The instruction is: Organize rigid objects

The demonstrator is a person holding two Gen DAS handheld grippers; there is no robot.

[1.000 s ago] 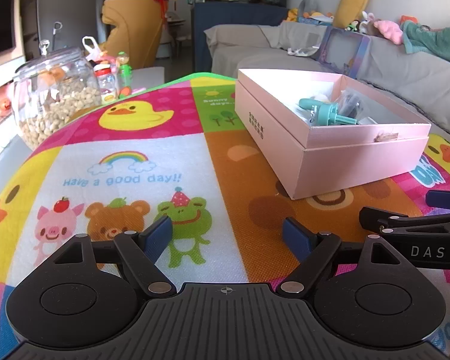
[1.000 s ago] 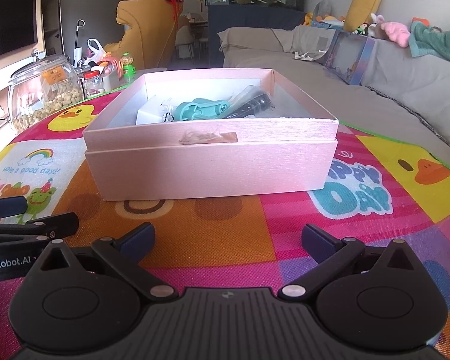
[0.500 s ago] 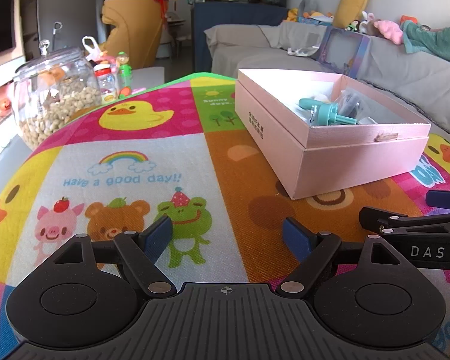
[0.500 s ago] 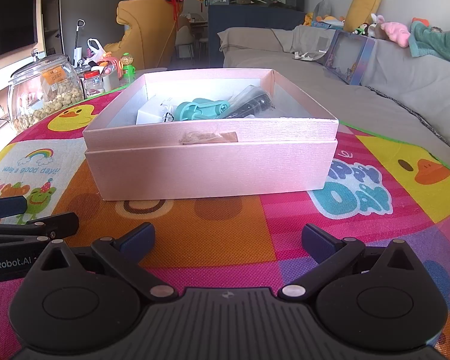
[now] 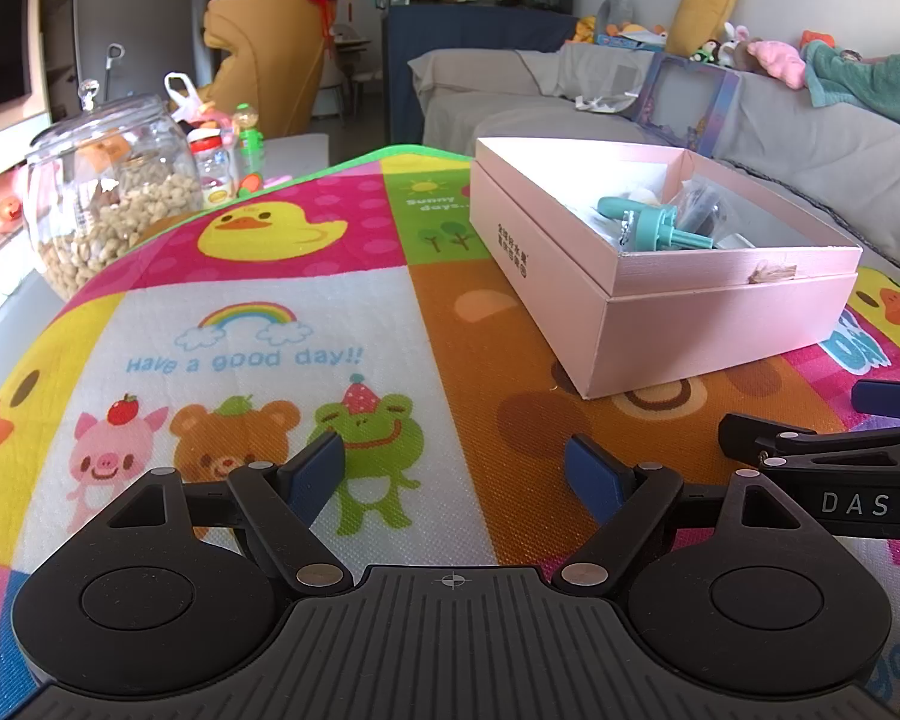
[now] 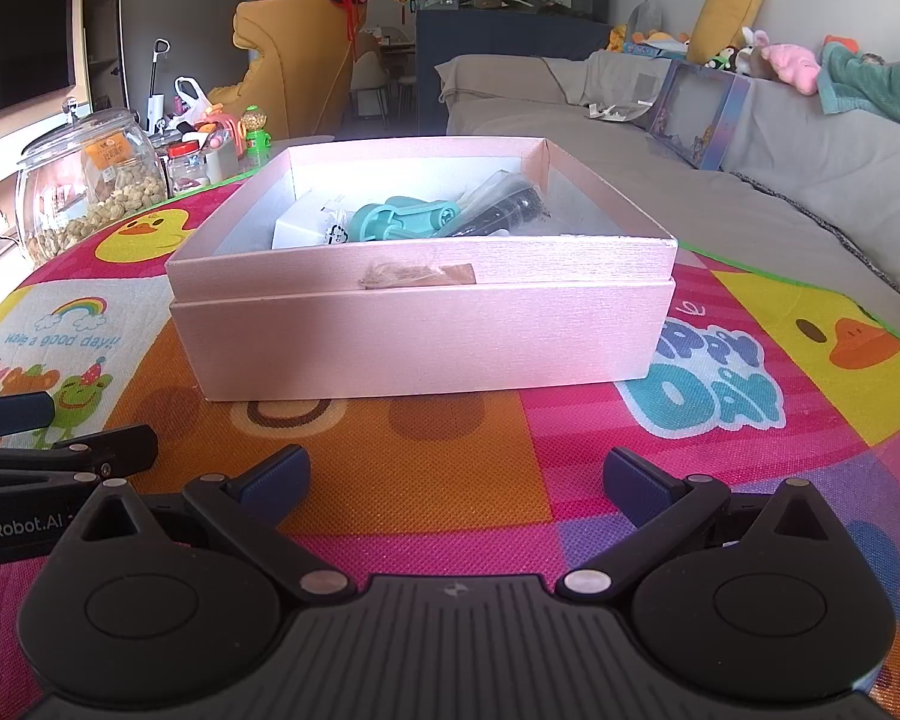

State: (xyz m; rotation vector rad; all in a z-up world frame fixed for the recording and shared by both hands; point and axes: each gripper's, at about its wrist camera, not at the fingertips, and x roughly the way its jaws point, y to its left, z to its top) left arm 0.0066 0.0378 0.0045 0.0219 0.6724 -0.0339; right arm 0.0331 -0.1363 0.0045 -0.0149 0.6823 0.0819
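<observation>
Resting grippers (image 5: 455, 474) (image 6: 455, 478) spread, pink box (image 6: 426, 336) filled

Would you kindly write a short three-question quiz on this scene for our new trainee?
1. True or false: the left gripper holds the teal tool.
2. Where does the teal tool lie? A) on the mat B) in the pink box C) in the glass jar
3. Fill in: from the right wrist view, the glass jar stands to the ____ of the pink box.

Key
1. False; both the left gripper and the right gripper are open and empty.
2. B
3. left
</observation>
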